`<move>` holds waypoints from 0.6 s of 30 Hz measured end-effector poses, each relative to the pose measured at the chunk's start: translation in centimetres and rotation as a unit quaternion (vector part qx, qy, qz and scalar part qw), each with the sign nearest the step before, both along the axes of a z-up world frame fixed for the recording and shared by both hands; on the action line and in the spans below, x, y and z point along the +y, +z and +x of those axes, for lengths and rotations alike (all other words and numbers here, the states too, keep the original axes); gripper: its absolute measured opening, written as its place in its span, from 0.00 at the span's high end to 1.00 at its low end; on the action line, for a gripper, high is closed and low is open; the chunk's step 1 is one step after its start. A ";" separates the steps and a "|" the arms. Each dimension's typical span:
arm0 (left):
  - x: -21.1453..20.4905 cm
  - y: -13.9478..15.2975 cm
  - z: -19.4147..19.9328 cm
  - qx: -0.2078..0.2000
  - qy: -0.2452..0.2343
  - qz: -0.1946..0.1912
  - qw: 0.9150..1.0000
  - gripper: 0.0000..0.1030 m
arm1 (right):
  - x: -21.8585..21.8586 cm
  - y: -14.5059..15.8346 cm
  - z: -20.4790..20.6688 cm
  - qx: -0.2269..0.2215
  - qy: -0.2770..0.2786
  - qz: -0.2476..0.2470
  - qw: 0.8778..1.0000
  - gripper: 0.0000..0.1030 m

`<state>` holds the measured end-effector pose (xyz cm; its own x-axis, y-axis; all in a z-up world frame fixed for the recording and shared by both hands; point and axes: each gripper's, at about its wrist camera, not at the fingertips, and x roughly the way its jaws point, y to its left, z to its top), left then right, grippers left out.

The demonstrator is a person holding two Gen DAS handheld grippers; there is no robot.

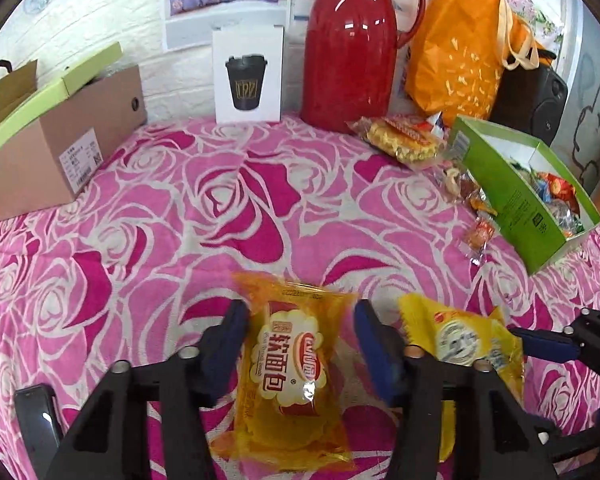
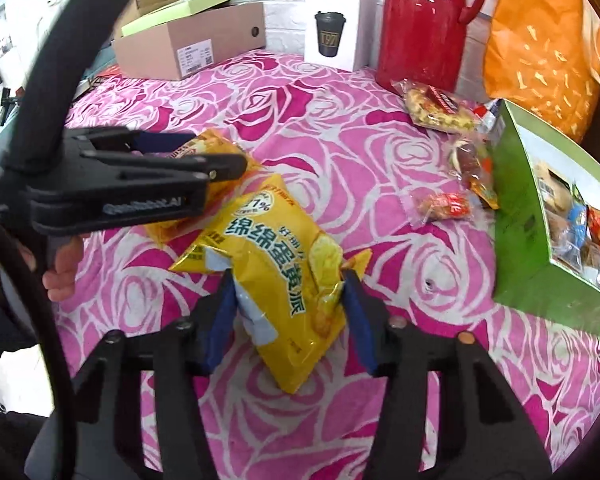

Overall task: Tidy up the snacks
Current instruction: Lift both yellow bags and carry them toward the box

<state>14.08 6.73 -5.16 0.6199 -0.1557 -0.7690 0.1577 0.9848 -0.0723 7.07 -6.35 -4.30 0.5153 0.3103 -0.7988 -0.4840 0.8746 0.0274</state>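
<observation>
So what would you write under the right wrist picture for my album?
Right tongs pinch a yellow snack bag on the rose cloth, near the green box.

Bright, even light, glare on the red flask point(image 1: 350, 40), fisheye-bent edges, perhaps slight motion blur

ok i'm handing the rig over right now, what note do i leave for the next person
Left claw: shut on the orange see-through soft-bread packet.
Right claw: shut on the yellow plastic egg-yolk-pie packet.
Both are at the near end of the pink rose-patterned cloth.
Done: the open green cardboard box already holds several wrapped snacks.
Left: probably box both held packets, then the clear-wrapped waffle biscuits and small wrapped sweets lying beside the box.
</observation>
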 end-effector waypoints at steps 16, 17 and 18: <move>-3.8 5.8 -1.9 -0.063 -0.060 -0.034 0.996 0.65 | -6.2 6.4 -2.3 -0.078 -0.069 0.071 0.992 0.56; -5.0 7.0 -1.9 -0.076 -0.075 -0.037 0.994 0.65 | -7.4 7.1 -2.3 -0.090 -0.088 0.075 0.989 0.56; -5.8 7.8 -1.9 -0.084 -0.086 -0.039 0.992 0.65 | -8.8 7.9 -2.2 -0.101 -0.107 0.079 0.986 0.56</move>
<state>12.17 0.88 2.59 0.6981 -0.3250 -0.6380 0.3387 0.9349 -0.1056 4.89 -15.17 3.59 0.7268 0.2892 -0.6230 -0.2978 0.9500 0.0935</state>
